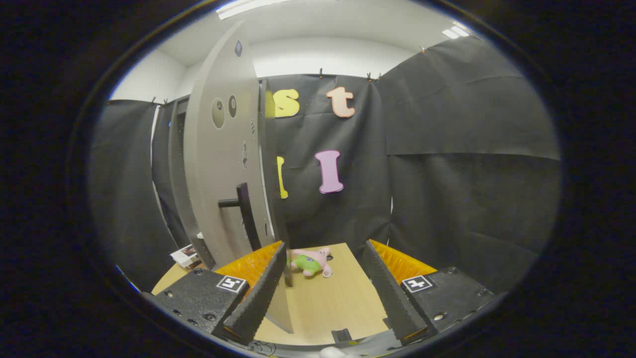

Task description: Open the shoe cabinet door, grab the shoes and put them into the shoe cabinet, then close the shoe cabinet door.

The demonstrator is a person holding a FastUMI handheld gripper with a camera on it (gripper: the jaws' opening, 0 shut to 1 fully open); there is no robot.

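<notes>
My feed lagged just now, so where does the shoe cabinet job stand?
Done: the cabinet door stands swung open, its dark handle facing out. In hand: nothing; the gripper is open over the wooden table, a pink plush toy just beyond its fingers. Left: grabbing the shoes, placing them inside, closing the door.

My gripper (325, 293) hangs over the table (328, 303), fingers spread, cabinet door (223, 164) ajar just ahead on the left. A plush toy (312, 262) lies on the table beyond the fingers, right of the door.
</notes>
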